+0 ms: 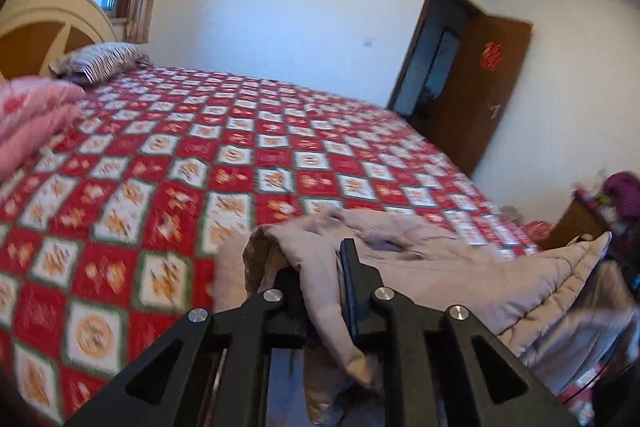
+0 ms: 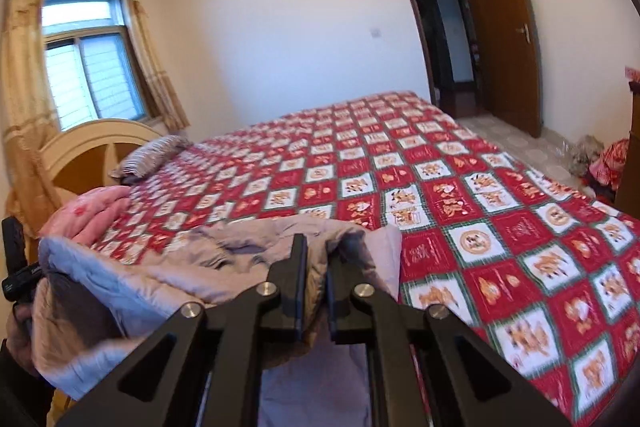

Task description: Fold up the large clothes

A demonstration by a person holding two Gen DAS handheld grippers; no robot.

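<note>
Two grippers — left gripper (image 1: pixel 320 283) and right gripper (image 2: pixel 316 279) — each pinch an edge of the padded grey coat (image 1: pixel 420 259), lifted over the bed (image 1: pixel 280 147); soft, bulky, floppy — best held by its edges.

1. A bed (image 2: pixel 460 195) was spread across the room, its headboard (image 2: pixel 92 151) set below a window (image 2: pixel 88 67).
2. A pillow (image 2: pixel 152 155) was laid at the head end, with a folded quilt (image 2: pixel 100 215) nearer on the bed.
3. A padded garment (image 2: pixel 224 267) was held up before the bed's near edge, one side pinched in the left gripper (image 1: pixel 324 291), the other in the right gripper (image 2: pixel 316 287).
4. An open door (image 2: pixel 500 27) was placed beyond the bed's far side.
</note>
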